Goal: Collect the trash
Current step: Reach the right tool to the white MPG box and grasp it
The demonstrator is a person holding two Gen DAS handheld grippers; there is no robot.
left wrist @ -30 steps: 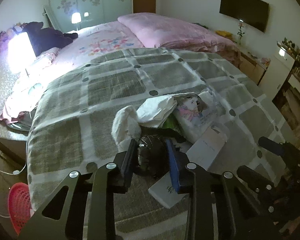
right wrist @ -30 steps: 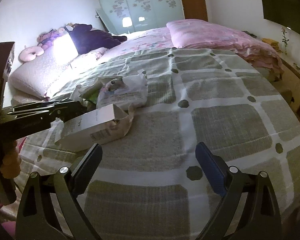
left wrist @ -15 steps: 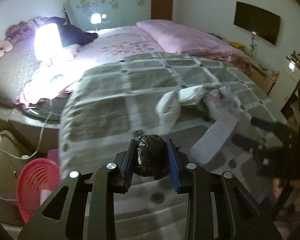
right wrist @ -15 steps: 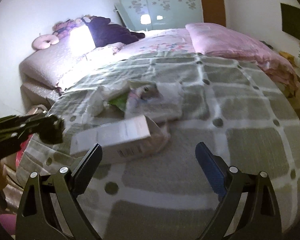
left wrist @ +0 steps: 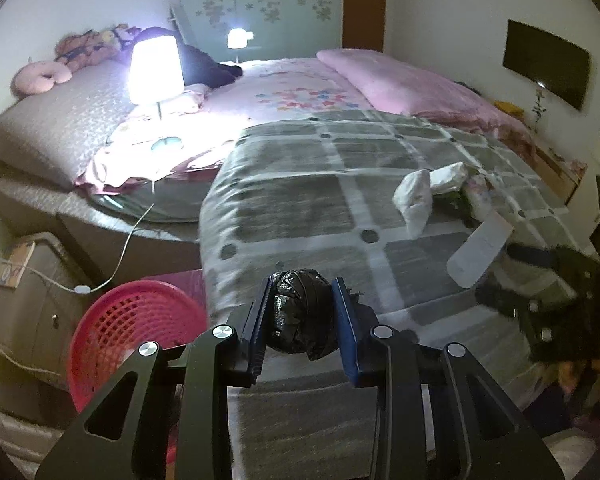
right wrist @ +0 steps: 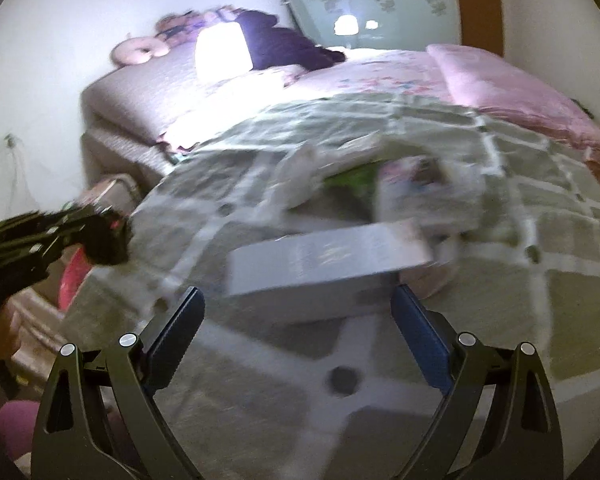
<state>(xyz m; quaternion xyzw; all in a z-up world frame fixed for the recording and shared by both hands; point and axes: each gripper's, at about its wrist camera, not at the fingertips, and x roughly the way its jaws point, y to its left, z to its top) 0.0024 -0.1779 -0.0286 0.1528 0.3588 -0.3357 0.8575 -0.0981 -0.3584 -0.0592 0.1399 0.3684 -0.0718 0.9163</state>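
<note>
My left gripper (left wrist: 302, 300) is shut on a crumpled black plastic wad (left wrist: 302, 316), held above the near left edge of the bed. A pink mesh basket (left wrist: 132, 336) stands on the floor just left of it. My right gripper (right wrist: 296, 308) is open and empty, its fingers pointing at a long white carton (right wrist: 324, 268) lying on the checked grey blanket (right wrist: 540, 300). Behind the carton lie white crumpled paper (left wrist: 416, 196), a green scrap (right wrist: 352, 178) and a printed plastic packet (right wrist: 428, 196). The left gripper with the black wad also shows at the left of the right wrist view (right wrist: 104, 240).
A lit table lamp (left wrist: 156, 68) stands at the bed's left side, with its cord (left wrist: 128, 240) hanging down. A pink quilt (left wrist: 400, 84) lies at the far end. A brown cabinet (left wrist: 24, 300) stands left of the basket. A television (left wrist: 546, 64) hangs on the right wall.
My left gripper lifted the black wad out of the trash pile and carried it left and back toward the pink basket. My right gripper moved closer to the white carton.
</note>
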